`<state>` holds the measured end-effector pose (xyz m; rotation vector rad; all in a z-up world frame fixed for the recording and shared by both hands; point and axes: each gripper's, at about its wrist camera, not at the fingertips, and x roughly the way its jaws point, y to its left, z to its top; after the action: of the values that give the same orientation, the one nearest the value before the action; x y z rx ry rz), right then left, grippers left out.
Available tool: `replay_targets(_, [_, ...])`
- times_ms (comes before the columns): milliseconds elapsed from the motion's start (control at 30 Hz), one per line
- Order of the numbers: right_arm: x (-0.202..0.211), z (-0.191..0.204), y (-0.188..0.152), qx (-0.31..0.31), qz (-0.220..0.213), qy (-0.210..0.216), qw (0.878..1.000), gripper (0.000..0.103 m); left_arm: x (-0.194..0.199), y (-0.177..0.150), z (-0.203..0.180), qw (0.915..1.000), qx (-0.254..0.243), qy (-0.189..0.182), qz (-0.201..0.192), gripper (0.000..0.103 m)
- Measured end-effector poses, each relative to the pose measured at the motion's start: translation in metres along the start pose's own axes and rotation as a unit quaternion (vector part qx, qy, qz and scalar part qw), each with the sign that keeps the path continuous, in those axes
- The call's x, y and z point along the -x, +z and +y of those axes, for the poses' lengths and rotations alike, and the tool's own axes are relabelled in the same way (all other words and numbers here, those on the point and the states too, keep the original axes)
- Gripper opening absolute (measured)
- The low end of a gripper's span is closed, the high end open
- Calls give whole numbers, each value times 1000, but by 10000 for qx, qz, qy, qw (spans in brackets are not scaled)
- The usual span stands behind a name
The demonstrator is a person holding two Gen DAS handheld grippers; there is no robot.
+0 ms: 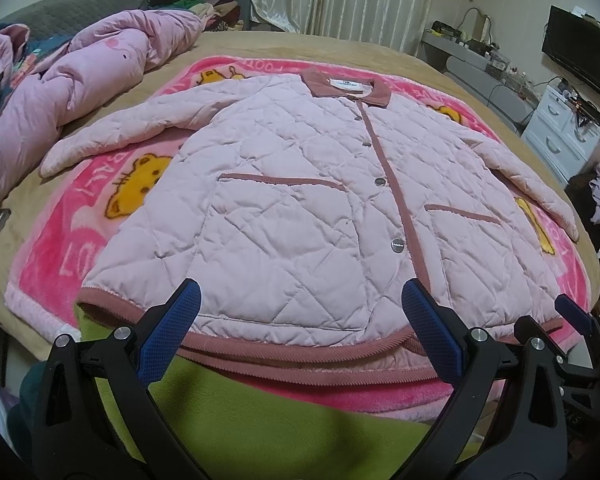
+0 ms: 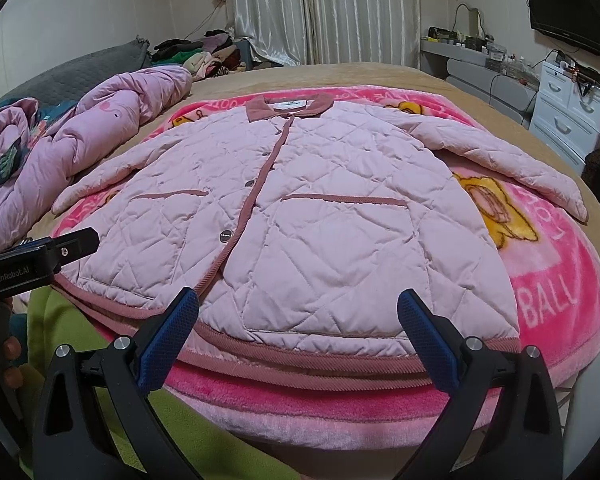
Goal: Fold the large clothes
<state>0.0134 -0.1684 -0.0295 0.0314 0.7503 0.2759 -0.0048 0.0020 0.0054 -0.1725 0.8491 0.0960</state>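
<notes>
A pale pink quilted jacket with a dusty-rose collar, trim and snap buttons lies flat, front up and buttoned, on a bright pink cartoon blanket. Both sleeves are spread out to the sides. It also shows in the right wrist view. My left gripper is open and empty, just above the jacket's hem on its left half. My right gripper is open and empty, above the hem on the right half. The right gripper's fingers show at the right edge of the left view.
The blanket lies on a tan bed. A crumpled pink duvet lies at the far left. A green cloth is under the near edge. A clothes pile sits at the back. White drawers and a desk stand at the right.
</notes>
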Motion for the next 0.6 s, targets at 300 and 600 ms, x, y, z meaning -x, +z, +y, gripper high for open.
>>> replay_targets(300, [-1,1,-1,-5,8,4,10000,99,1,0,0,10000,-15,20,1,94])
replay_targets(600, [-2,0,-1,-2,7,9,10000,99,0,-3,1,10000,-26,25,-6,94])
